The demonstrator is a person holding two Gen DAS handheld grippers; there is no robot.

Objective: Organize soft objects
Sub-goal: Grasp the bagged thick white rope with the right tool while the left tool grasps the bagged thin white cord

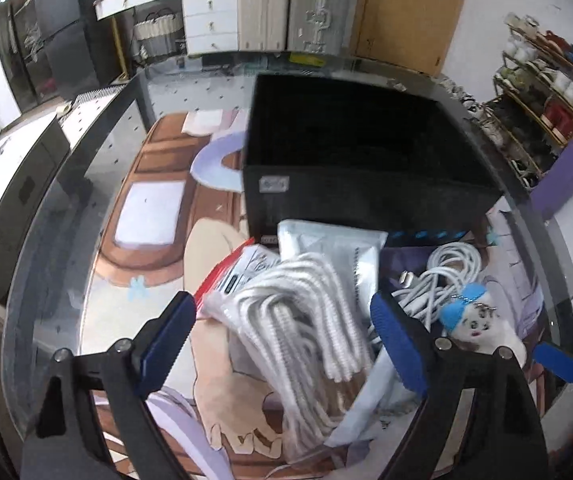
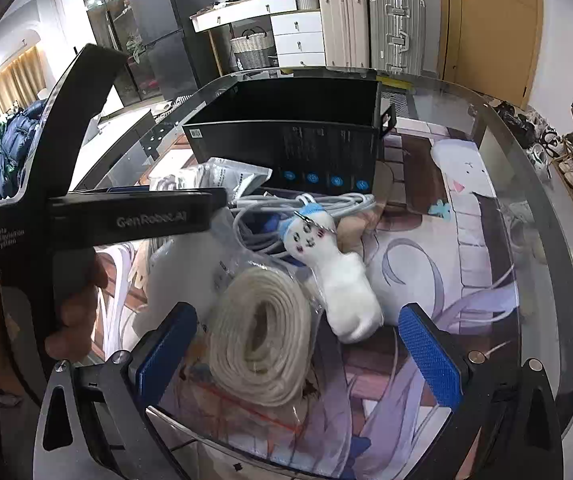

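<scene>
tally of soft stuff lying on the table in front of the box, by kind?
Bagged rope coils: 2
White charging cable bundle: 1
Plush doll keychain with blue cap: 1
Silver foil pouch: 1
Total: 5

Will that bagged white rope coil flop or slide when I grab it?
Probably floppy: the rope coil is loosely wound, so loops may sag. Its clear bag looks glossy and sits on glass, so it could slide. Likely light.

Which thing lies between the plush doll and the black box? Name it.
A tangled white cable lies between plush doll and black box, clearest in the right wrist view.
</scene>
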